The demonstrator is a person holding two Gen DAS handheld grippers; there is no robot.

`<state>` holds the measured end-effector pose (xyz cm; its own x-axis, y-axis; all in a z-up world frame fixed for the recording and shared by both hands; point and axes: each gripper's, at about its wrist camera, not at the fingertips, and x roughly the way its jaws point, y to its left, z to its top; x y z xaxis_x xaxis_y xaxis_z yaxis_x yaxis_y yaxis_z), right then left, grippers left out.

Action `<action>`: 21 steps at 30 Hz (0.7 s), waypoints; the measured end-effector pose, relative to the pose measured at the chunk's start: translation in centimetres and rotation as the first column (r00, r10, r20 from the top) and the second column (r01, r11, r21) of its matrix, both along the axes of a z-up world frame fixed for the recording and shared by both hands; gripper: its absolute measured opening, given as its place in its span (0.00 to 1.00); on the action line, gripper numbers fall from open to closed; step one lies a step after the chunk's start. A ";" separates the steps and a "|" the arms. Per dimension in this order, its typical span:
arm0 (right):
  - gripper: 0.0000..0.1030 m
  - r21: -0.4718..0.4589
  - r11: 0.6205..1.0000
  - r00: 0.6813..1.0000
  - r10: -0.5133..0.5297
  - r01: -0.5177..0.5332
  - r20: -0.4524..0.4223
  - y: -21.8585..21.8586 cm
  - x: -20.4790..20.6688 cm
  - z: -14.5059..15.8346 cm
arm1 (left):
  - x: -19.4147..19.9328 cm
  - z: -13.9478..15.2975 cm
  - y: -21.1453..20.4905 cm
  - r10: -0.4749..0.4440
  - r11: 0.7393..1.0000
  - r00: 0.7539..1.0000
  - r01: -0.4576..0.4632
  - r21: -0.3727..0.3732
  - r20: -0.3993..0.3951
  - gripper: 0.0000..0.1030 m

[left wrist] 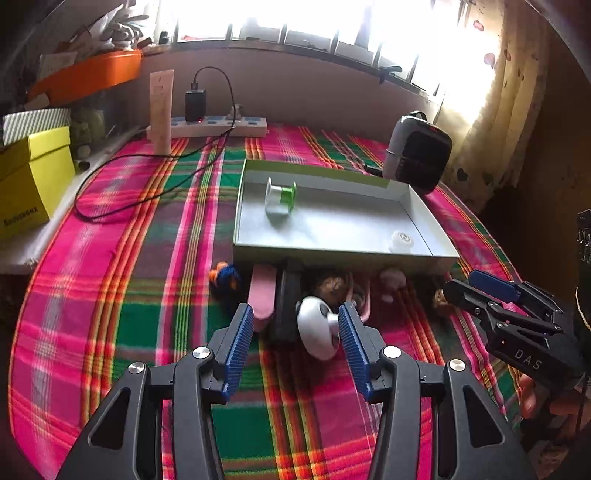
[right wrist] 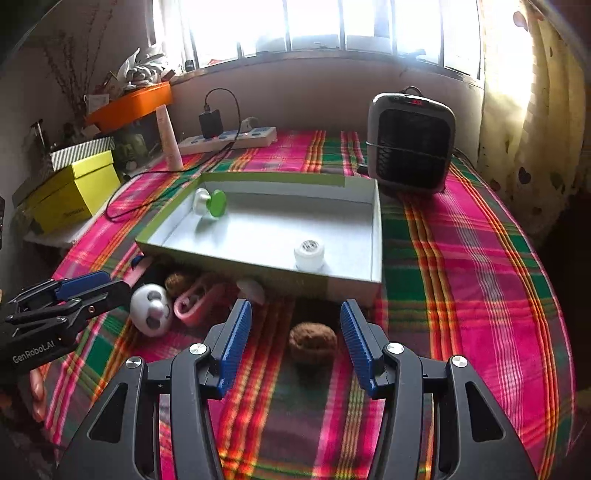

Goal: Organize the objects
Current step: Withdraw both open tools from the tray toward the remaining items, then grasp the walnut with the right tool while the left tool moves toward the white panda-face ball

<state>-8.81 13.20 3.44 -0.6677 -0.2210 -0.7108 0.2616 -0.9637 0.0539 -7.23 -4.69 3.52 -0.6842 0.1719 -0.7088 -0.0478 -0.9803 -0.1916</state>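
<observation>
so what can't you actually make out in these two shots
- Dark flat object, left wrist view: blurred, and its far end is tucked under the box; unidentifiable.
- Brown lump, left wrist view: the right gripper covers part of it.
- Pale pink item, right wrist view: half hidden by the box's front wall.
- Window panes, both views: blown out, nothing outside shows.
</observation>
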 end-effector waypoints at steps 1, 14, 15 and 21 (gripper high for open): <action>0.50 0.002 1.000 1.000 -0.003 0.003 0.004 0.2 0.2 -0.2 | 0.2 -0.2 0.1 -0.005 1.000 1.000 0.005 0.005 0.003 0.45; 0.50 -0.007 0.999 0.998 -0.033 0.034 0.058 1.7 0.4 -1.7 | 0.0 -2.1 1.0 -0.019 0.998 0.998 0.014 0.067 0.067 0.45; 0.50 -0.006 0.999 0.998 -0.033 0.033 0.061 1.7 0.3 -1.8 | 0.0 -2.1 1.0 -0.016 0.997 0.998 0.011 0.072 0.067 0.45; 0.50 0.000 1.000 0.996 -0.021 0.021 0.082 1.5 -0.4 -2.4 | -0.4 -2.7 1.2 -0.006 0.997 0.996 -0.001 0.082 0.091 0.45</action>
